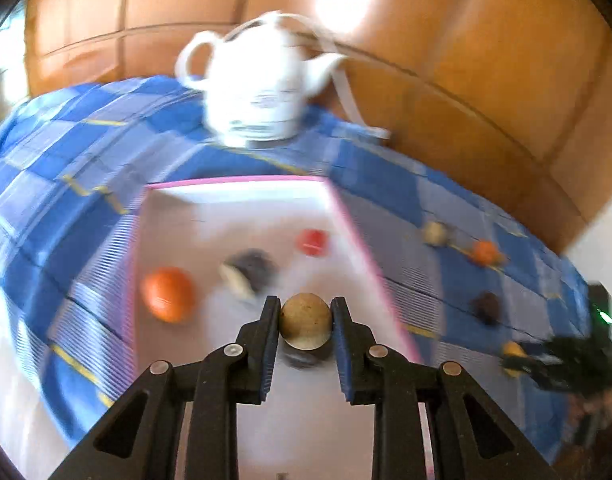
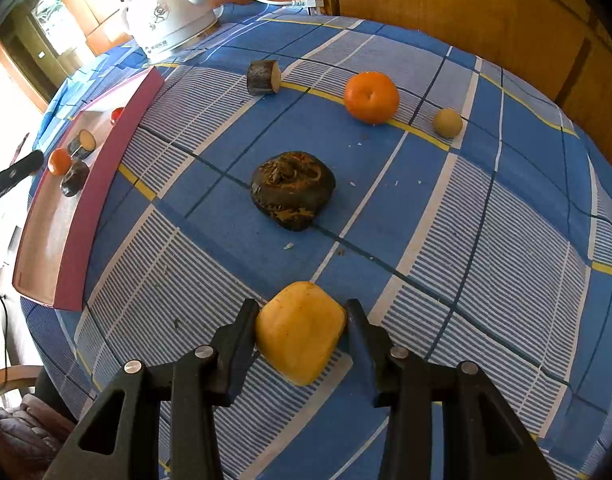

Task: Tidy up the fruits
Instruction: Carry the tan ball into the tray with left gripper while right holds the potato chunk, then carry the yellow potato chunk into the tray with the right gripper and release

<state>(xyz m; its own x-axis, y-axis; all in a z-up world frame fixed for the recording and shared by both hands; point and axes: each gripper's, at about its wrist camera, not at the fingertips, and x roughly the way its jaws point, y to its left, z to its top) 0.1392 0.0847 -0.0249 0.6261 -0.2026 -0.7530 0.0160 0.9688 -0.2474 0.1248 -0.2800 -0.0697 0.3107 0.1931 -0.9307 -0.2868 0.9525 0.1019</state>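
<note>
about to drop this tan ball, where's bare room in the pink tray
Free: the tray floor toward the white kettle, beyond the red fruit; also the near end, seen from the right wrist. Crowded: the orange and dark log piece, just past the held ball.

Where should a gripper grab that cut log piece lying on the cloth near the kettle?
Probably across the bark-covered round sides of the log piece, coming from above. It lies on its side with its pale cut face toward the orange, so the curved flanks are free.
</note>
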